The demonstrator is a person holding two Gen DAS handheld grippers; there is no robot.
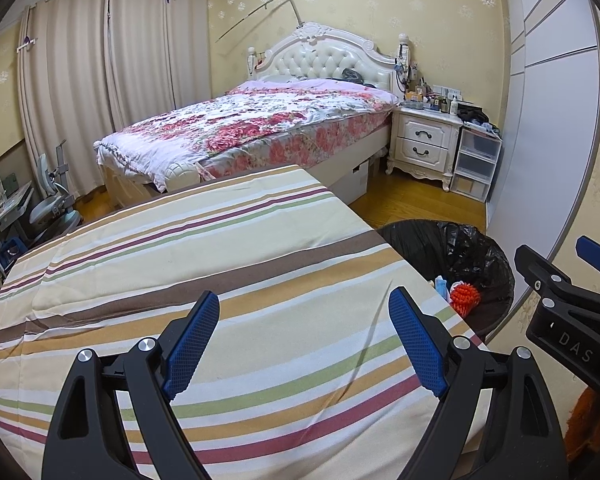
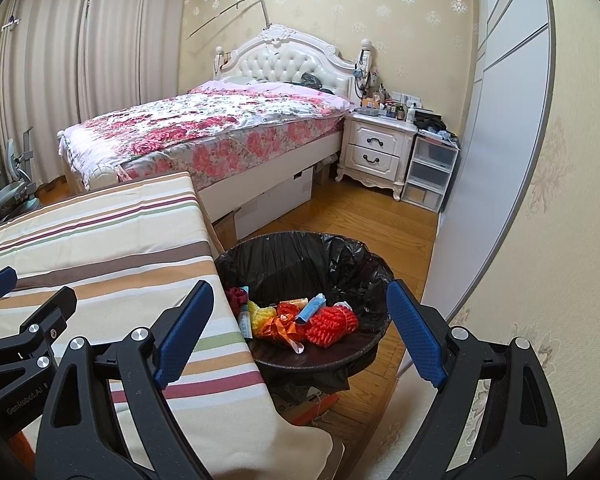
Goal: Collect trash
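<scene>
A round trash bin (image 2: 364,354) lined with a black bag stands on the floor at the right edge of a striped-cloth table (image 2: 100,248). It holds a red pompom (image 2: 332,322), orange and yellow scraps (image 2: 278,322) and a blue-white packet (image 2: 312,306). My right gripper (image 2: 300,334) is open and empty above the bin's near rim. My left gripper (image 1: 304,338) is open and empty above the table cloth (image 1: 180,264). The bin (image 1: 496,256) shows right of the table in the left wrist view, with the pompom (image 1: 465,296) inside. The right gripper's side (image 1: 572,300) is there too.
A bed with a floral cover (image 2: 220,128) stands behind the table. A white nightstand (image 2: 376,152) and clear drawers (image 2: 428,172) stand at the back right. A wardrobe door (image 2: 496,140) is on the right, curtains (image 2: 80,60) on the left. Wooden floor (image 2: 360,216) lies between.
</scene>
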